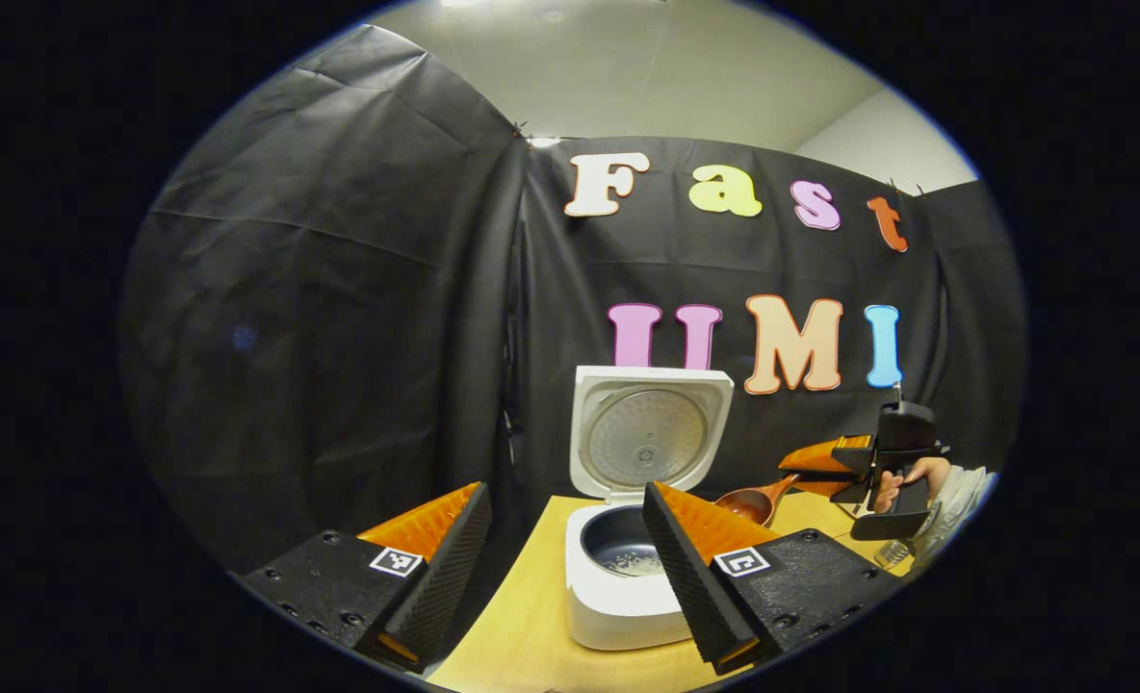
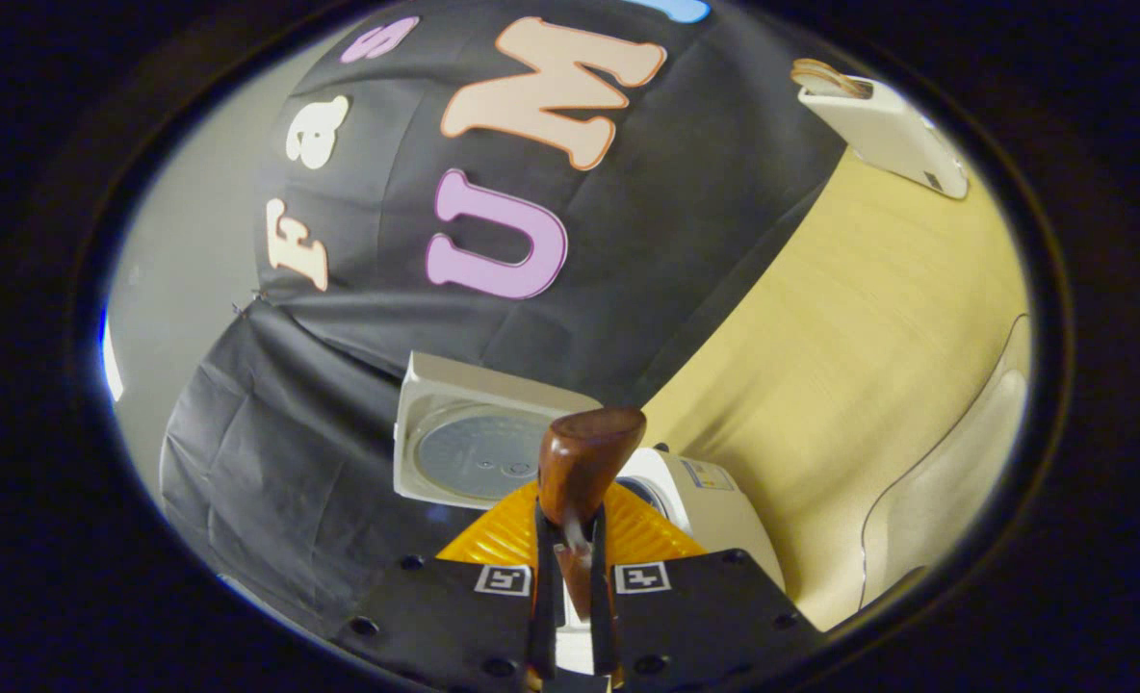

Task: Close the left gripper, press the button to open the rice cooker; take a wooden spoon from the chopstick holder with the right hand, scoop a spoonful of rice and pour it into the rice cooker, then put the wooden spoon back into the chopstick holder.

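The rice cooker (image 1: 628, 577) is seen standing on the desk (image 1: 522, 616) in the left gripper view, its lid (image 1: 649, 433) thrown fully up and back against the booth wall. A scatter of rice grains (image 1: 633, 560) can be made out at the bottom of the dark inner pot. The left tongs (image 1: 567, 553) are held wide apart, low and in front of the cooker, with nothing gripped between them; the pot is framed in the gap.

Farther right in the same view, the right tongs (image 1: 825, 467) are seen in a hand (image 1: 902, 481), raised above the desk beside the cooker. The wooden spoon (image 1: 753, 502) is carried there, its bowl reaching toward the cooker's right rim and tipped downward.

In the right gripper view the scene is tilted hard over. The spoon's handle is pinched between the nearly closed fingers (image 2: 546, 577), and the back of its bowl (image 2: 584, 462) is seen jutting out ahead, above the open cooker. The raised lid is seen just behind the spoon. At the upper right, well apart across the desk, a white holder (image 2: 883, 130) is visible with something wooden at its mouth; whether it is the chopstick holder cannot be told for certain.
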Demonstrator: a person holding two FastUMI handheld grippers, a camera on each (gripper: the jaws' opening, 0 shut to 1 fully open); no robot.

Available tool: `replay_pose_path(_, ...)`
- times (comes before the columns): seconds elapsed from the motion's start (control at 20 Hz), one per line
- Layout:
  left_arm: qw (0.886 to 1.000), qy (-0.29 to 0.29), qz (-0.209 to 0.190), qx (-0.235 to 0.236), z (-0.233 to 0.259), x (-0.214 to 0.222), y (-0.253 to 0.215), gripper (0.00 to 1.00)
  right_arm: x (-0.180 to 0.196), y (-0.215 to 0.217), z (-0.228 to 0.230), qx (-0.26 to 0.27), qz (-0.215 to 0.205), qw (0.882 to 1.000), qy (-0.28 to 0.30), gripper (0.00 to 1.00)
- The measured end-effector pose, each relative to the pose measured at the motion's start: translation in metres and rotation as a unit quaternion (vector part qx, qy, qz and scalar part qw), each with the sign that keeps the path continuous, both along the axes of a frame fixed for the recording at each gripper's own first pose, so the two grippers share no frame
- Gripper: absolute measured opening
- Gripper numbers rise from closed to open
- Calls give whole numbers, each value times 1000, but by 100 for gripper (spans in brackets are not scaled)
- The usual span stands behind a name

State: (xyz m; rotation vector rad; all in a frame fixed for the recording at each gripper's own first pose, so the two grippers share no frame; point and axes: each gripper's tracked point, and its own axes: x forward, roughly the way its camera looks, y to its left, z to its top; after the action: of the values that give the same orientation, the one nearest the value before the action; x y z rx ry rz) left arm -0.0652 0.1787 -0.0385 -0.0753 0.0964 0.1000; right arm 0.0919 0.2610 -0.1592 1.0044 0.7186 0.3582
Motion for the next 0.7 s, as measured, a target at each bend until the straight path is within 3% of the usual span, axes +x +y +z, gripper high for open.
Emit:
replay_pose_path(0.1,1000,3,14,1,-4,-9,15,93,1,22,-5,-17,12,1000,-10,19)
replay_pose_path(0.35,999,16,38,-1,-13,-22,43,94,1,72,-17,-74,46,995,-48,15)
replay_pose_path(0.7,998,20,52,-3,-21,-25,66,95,-3,112,-26,-189,97,969,-124,19)
